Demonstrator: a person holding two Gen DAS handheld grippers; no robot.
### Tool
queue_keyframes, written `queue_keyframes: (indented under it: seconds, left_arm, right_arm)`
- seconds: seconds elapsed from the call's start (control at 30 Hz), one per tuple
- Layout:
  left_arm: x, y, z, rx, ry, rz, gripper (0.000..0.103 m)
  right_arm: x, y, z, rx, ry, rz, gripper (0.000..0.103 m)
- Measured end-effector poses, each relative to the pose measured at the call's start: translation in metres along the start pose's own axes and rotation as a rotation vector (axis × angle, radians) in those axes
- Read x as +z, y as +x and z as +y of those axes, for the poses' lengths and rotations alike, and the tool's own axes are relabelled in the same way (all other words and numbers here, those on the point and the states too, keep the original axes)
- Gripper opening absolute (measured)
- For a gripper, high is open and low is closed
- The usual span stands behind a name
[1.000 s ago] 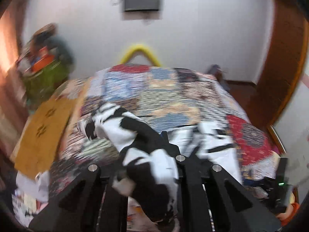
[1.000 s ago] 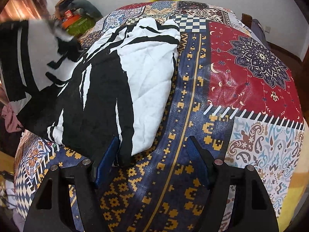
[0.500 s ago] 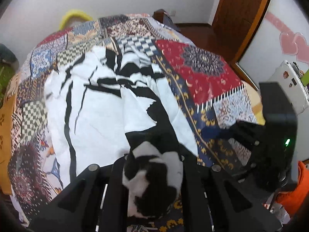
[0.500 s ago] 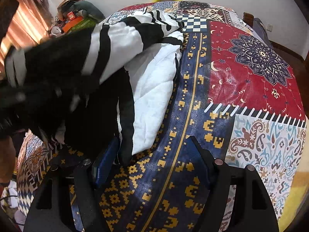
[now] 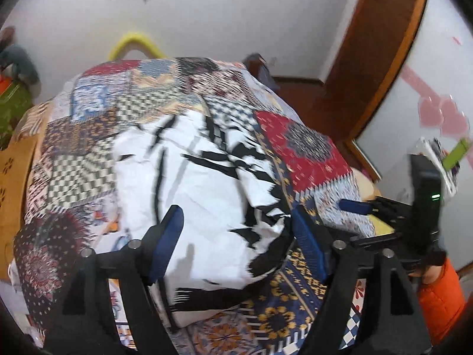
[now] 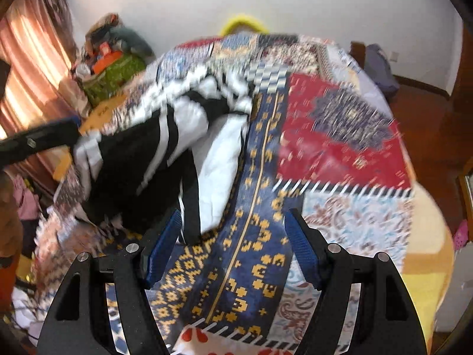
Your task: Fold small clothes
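Fabric fills the middle of the left wrist view: a white cotton garment with jagged black streaks [image 5: 207, 195] lies spread over the colourful patchwork bedspread [image 5: 88, 130], its near edge doubled over into a thick fold close to the camera. The left claw [image 5: 236, 236] stands wide apart, blue-padded fingers [image 5: 165, 236] on either side of that fold with nothing pinched between them; whether the pads brush the cloth, the motion blur does not let me say. Off to the right, the other black tool with a green light [image 5: 425, 201] sits at the bed's right edge, gripped by someone in an orange sleeve [image 5: 440, 295].

Over to the right wrist view: the right claw [image 6: 233, 248] is also wide, empty between its blue pads, poised above the dark blue band with gold motifs [image 6: 254, 236] running up the bedspread. Its left finger [image 6: 162, 248] sits just beside the garment's near corner. From here the garment shows as a bunched heap, black and white, on the left half of the bed, with the left tool's black body [image 6: 38, 142] reaching in at its left side.

Farther back: a yellow curved bar [image 6: 242, 22] behind the bed's far end, a green bag piled with clutter [image 6: 115, 68] at far left, pinkish curtains [image 6: 26, 68] along the left wall, a brown wooden door [image 5: 375, 59] far right.
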State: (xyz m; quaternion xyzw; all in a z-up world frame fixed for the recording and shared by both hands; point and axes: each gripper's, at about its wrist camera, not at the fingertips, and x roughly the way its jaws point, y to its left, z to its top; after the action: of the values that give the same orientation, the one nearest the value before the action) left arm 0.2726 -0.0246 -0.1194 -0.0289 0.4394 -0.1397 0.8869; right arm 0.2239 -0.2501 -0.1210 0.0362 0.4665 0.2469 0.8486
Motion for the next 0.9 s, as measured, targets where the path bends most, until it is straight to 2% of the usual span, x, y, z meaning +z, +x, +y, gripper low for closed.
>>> queue_keyframes:
  seconds: [0.17, 0.3, 0.4, 0.53, 0.67, 0.77, 0.9]
  left_arm:
    - [-0.001, -0.001, 0.037, 0.04, -0.111, 0.0, 0.076]
    - [-0.016, 0.022, 0.049, 0.134, -0.091, 0.07, 0.076]
    - [-0.036, 0.047, 0.054, 0.181, -0.059, 0.154, 0.076]
    - [-0.059, 0.066, 0.058, 0.213, -0.022, 0.22, 0.077]
    - [-0.069, 0.065, 0.064, 0.209, -0.013, 0.208, 0.08]
    - [-0.065, 0.06, 0.07, 0.217, -0.02, 0.194, 0.08]
    - [-0.052, 0.05, 0.082, 0.238, -0.04, 0.154, 0.08]
  right_arm:
    - [0.018, -0.024, 0.012, 0.025, -0.007, -0.079, 0.07]
    - [0.027, -0.02, 0.034, 0.047, -0.053, -0.097, 0.07]
    - [0.02, 0.001, 0.043, 0.041, -0.075, -0.055, 0.07]
    - [0.0, 0.039, 0.037, 0.009, -0.071, 0.057, 0.07]
    - [-0.016, 0.059, 0.023, -0.012, -0.051, 0.129, 0.07]
    - [-0.01, 0.053, 0.021, -0.014, -0.053, 0.118, 0.07]
    - [0.012, 0.034, 0.026, -0.018, -0.091, 0.046, 0.07]
